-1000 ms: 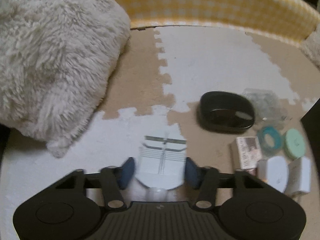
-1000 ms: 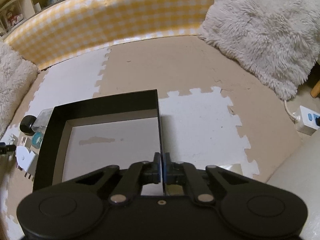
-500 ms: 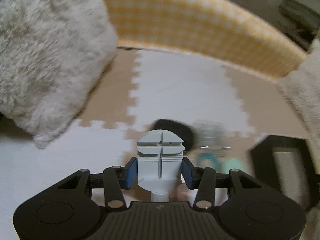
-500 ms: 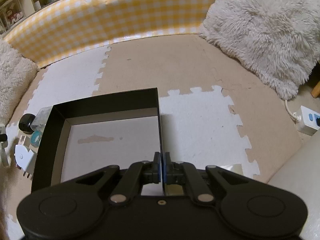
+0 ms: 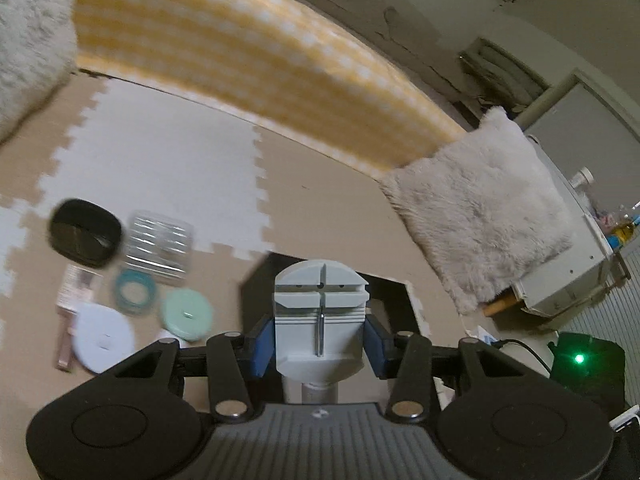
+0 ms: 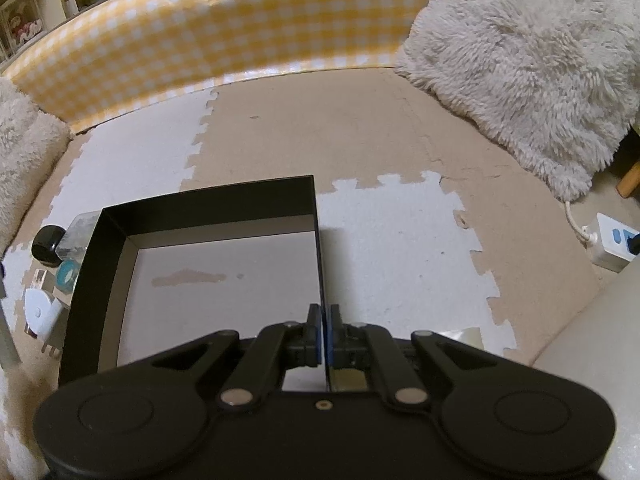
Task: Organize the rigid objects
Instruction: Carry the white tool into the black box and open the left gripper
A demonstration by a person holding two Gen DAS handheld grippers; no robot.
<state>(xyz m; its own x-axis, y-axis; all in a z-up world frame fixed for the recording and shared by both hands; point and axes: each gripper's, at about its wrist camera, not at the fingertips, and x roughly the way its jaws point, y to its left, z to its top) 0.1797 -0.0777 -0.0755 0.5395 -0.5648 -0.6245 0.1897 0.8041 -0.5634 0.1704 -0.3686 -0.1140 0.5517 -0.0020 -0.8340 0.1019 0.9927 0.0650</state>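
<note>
My left gripper (image 5: 319,344) is shut on a pale grey slotted plastic tool (image 5: 320,308) and holds it in the air in front of the black box (image 5: 256,276). My right gripper (image 6: 325,334) is shut on the right wall of that open black box (image 6: 200,204), whose white floor is bare. Left of the box on the foam mat lie a black oval case (image 5: 85,233), a clear plastic case (image 5: 160,245), a teal tape ring (image 5: 134,289), a mint round disc (image 5: 186,314), a white oval piece (image 5: 103,338) and a small printed box (image 5: 74,285).
A yellow checked bumper (image 6: 224,36) runs along the back. Fluffy cushions (image 6: 528,56) lie at the right and far left (image 6: 24,148). A white power strip (image 6: 612,242) with cord sits at the right. A black device with a green light (image 5: 580,364) stands at lower right.
My left gripper closed on the grey tool, lifted it off the mat and swung right toward the black box. The right gripper and box have stayed put.
</note>
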